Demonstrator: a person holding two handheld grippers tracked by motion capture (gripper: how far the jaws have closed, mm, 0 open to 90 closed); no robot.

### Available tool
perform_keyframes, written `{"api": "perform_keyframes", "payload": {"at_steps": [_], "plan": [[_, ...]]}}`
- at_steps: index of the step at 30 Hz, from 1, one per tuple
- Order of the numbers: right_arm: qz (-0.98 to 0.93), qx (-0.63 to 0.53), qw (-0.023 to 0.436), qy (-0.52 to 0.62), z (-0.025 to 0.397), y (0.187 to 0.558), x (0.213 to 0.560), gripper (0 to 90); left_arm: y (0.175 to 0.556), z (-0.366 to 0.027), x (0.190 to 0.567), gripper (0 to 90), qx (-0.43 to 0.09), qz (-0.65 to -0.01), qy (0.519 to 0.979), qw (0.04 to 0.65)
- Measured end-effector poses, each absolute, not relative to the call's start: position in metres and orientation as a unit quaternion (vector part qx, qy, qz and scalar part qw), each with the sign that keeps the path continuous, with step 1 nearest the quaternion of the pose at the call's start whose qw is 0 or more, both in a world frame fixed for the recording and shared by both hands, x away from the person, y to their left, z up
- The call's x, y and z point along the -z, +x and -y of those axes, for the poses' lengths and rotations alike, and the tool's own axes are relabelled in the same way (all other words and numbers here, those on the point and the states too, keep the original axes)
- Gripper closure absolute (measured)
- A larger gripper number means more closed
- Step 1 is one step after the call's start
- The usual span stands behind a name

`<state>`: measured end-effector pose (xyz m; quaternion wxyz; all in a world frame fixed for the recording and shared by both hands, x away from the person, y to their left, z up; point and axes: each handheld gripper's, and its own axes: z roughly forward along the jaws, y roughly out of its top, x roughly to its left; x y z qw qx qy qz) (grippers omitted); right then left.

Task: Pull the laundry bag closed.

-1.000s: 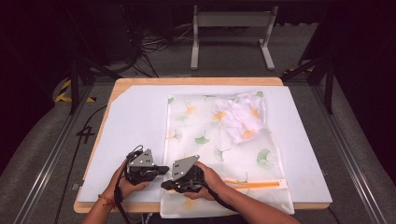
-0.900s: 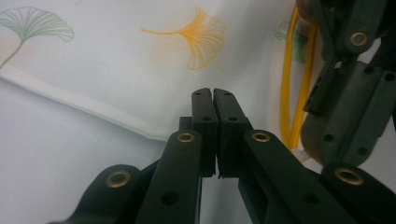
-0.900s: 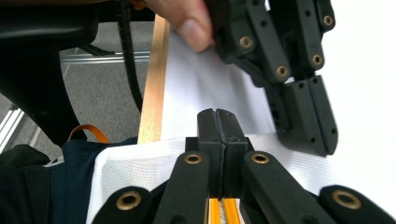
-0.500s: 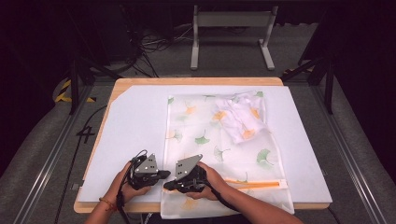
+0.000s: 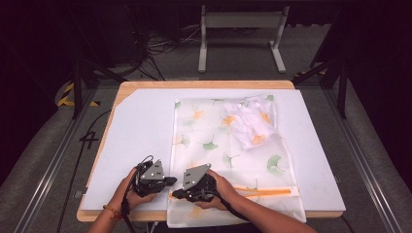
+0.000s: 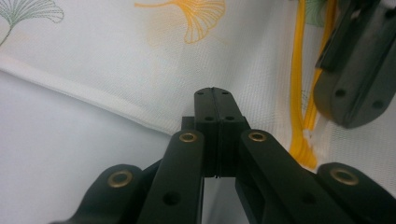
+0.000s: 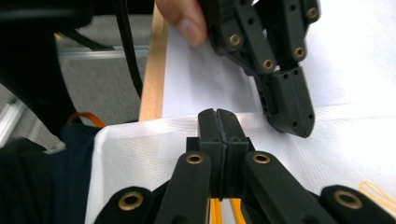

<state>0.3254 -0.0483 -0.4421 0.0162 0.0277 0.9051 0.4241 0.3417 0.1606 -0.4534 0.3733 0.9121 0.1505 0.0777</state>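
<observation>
A white mesh bag (image 5: 218, 145) printed with ginkgo leaves lies flat on the table, with a bunched white garment (image 5: 250, 124) inside its far right part. An orange zipper (image 5: 265, 191) runs along its near end. My left gripper (image 5: 171, 180) and right gripper (image 5: 176, 194) meet at the bag's near left corner. In the left gripper view my left gripper (image 6: 212, 91) is shut over the bag's hem (image 6: 116, 56), beside the zipper (image 6: 298, 93). In the right gripper view my right gripper (image 7: 217, 112) is shut at the bag's edge (image 7: 140, 154), with the left gripper (image 7: 294, 126) just beyond. Whether either one pinches mesh I cannot tell.
A white sheet (image 5: 141, 126) covers the wooden table (image 5: 194, 84), and its left half is bare. The bag's near end hangs over the table's front edge. A metal stand (image 5: 240, 22) and cables (image 5: 160, 46) lie on the floor beyond the table.
My left gripper has edged right, toward the bag's corner and the right gripper. The right gripper and the bag have barely shifted.
</observation>
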Motion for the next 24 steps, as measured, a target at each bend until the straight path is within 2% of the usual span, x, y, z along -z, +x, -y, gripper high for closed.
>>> {"api": "perform_keyframes", "payload": {"at_steps": [7,15,19,20,24], "plan": [[-0.91,-0.413,0.001,0.028,0.043,0.329,0.446,89.9,0.343,-0.162,0.455,90.0,-0.068,-0.151,0.909,0.382],[-0.911,-0.41,0.005,0.033,0.037,0.328,0.449,84.3,0.344,-0.162,0.455,90.0,-0.063,-0.153,0.908,0.384],[-0.913,-0.408,0.005,0.032,0.035,0.329,0.447,86.6,0.344,-0.162,0.455,90.0,-0.064,-0.153,0.908,0.384],[-0.914,-0.406,0.007,0.029,0.035,0.328,0.446,90.0,0.344,-0.162,0.455,90.0,-0.065,-0.153,0.909,0.383],[-0.916,-0.4,0.019,0.028,0.033,0.323,0.445,90.0,0.344,-0.161,0.454,90.0,-0.066,-0.156,0.909,0.38]]}}
